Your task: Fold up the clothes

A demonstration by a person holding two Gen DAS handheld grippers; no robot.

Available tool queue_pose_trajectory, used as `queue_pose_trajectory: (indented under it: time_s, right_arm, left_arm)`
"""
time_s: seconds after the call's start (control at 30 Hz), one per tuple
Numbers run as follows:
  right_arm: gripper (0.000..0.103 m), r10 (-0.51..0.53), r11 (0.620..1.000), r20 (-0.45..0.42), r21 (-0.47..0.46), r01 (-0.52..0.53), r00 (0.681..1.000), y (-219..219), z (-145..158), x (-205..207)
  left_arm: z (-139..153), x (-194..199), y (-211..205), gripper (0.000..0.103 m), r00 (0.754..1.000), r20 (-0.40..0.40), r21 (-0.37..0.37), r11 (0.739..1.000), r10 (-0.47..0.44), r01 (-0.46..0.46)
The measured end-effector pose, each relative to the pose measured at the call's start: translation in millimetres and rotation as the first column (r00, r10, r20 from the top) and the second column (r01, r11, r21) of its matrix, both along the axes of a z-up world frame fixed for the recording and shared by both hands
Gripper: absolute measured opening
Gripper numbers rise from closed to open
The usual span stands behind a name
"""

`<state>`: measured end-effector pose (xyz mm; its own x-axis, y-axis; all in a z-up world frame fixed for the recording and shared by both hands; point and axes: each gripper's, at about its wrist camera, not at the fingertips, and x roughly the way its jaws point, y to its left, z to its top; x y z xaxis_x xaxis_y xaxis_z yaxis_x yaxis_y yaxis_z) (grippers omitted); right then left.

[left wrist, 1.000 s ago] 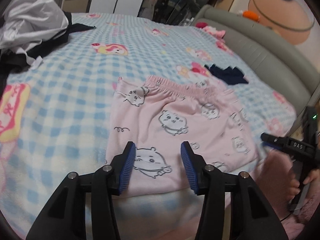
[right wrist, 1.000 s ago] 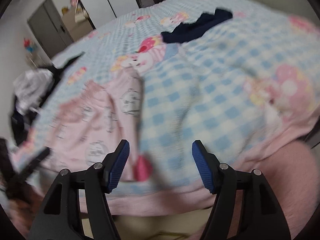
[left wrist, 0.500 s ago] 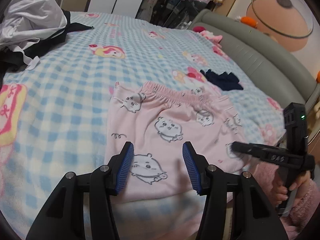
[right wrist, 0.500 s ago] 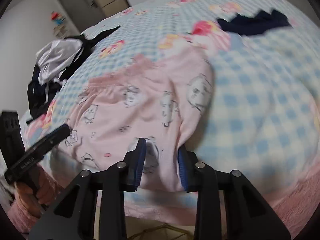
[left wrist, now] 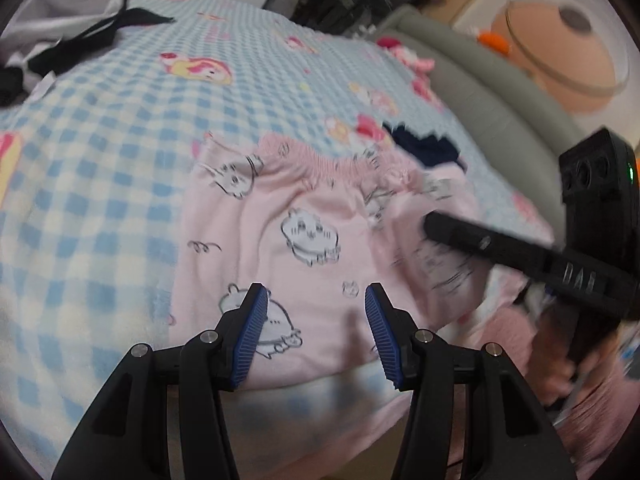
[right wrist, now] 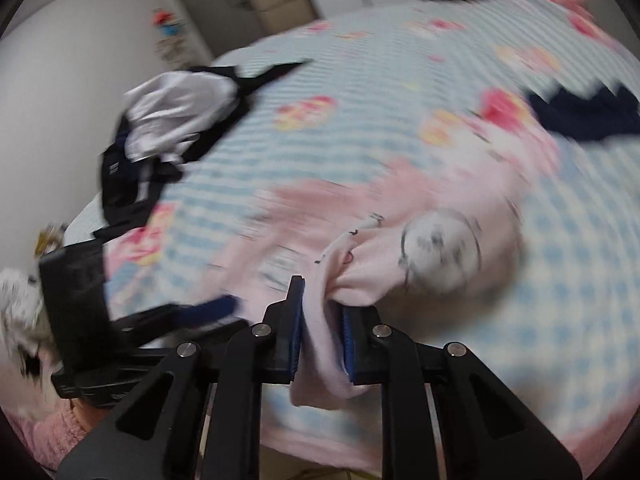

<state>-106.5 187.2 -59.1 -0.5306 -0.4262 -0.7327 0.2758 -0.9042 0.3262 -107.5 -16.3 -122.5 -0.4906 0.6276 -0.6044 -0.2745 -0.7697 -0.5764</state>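
Clutter first: one heap of white and black clothes sits at the far left corner of the bed, well apart from the work, and one dark navy garment lies just beyond the waistband of the pink pyjama shorts, near the grey padded bed edge. Blanket is blue-white check w/ cartoon patches. The shorts, pink w/ cartoon animal prints, lie spread on the near part of the bed, waistband away from the person, hem at the bed's front edge. Two claws in play. Left claw hovers over the near hem w/ its blue pads wide apart, nothing between them. Right claw is clamped on the right-side edge of the shorts, a bunch of pink cloth squeezed between its pads and lifted off the blanket; right wrist view is heavily motion-blurred, so finer detail is lost. In left wrist view the right claw's black body reaches across the shorts' right part and hides some of it. Pink fuzzy sleeve shows at bottom right.
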Motion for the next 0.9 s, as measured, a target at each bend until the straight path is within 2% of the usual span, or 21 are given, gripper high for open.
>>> queue_pose_trajectory:
  time_s: [0.1,0.2,0.27,0.33,0.43,0.5,0.53,0.6,0.77,0.83,0.9]
  right_arm:
    - [0.016,0.093,0.996,0.007,0.009,-0.093,0.996,-37.3,-11.1,-4.2]
    - [0.016,0.132,0.991,0.065,0.006,-0.132,0.989,-59.4,-36.6,-8.2]
    - [0.018,0.146,0.989,0.095,0.016,-0.148,0.985,-66.7,-52.0,-4.7]
    - [0.022,0.156,0.987,0.099,0.016,-0.158,0.983,-69.0,-57.6,1.1]
    - [0.034,0.168,0.986,0.090,-0.011,-0.168,0.982,-65.8,-55.8,9.0]
    - [0.038,0.175,0.985,0.089,-0.008,-0.175,0.981,-64.6,-52.7,12.9]
    - [0.039,0.179,0.984,0.084,0.011,-0.180,0.980,-66.0,-49.9,15.5]
    - [0.040,0.193,0.979,0.086,0.052,-0.198,0.977,-69.2,-44.3,23.2]
    - [0.049,0.157,0.986,0.044,0.054,-0.159,0.987,-34.0,-28.2,51.0]
    - [0.051,0.061,0.996,0.051,0.058,-0.064,0.997,-12.1,-30.9,50.6]
    - [0.051,-0.068,0.996,0.104,0.068,0.061,0.992,13.1,-42.0,41.5]
  left_arm:
    - [-2.1,-1.2,-26.6,0.053,0.998,0.028,0.111,0.992,0.057,-0.060]
    - [-5.9,-2.5,-52.2,0.053,0.993,0.058,0.225,0.968,0.105,-0.116]
    - [-5.8,-3.2,-59.1,0.053,0.993,0.060,0.264,0.957,0.106,-0.118]
    - [-6.4,-7.5,-50.8,0.053,0.997,0.065,0.258,0.964,0.045,-0.060]
    - [-7.7,-11.0,-20.8,0.053,0.998,0.056,0.162,0.987,-0.024,0.015]
    - [-8.6,-13.1,0.2,0.051,0.996,0.053,0.091,0.994,-0.069,0.064]
    - [-9.9,-13.6,9.3,0.049,0.996,0.048,0.041,0.997,-0.069,0.067]
    - [-11.9,-16.6,14.4,0.042,0.998,0.046,0.003,0.999,-0.040,0.040]
    - [-16.2,-19.9,-2.8,0.039,0.997,0.070,0.077,0.997,0.011,-0.017]
    - [-16.9,-19.8,-7.5,0.039,0.997,0.077,0.106,0.994,0.023,-0.031]
    - [-14.3,-16.1,-10.9,0.038,0.998,0.069,0.122,0.992,0.005,-0.014]
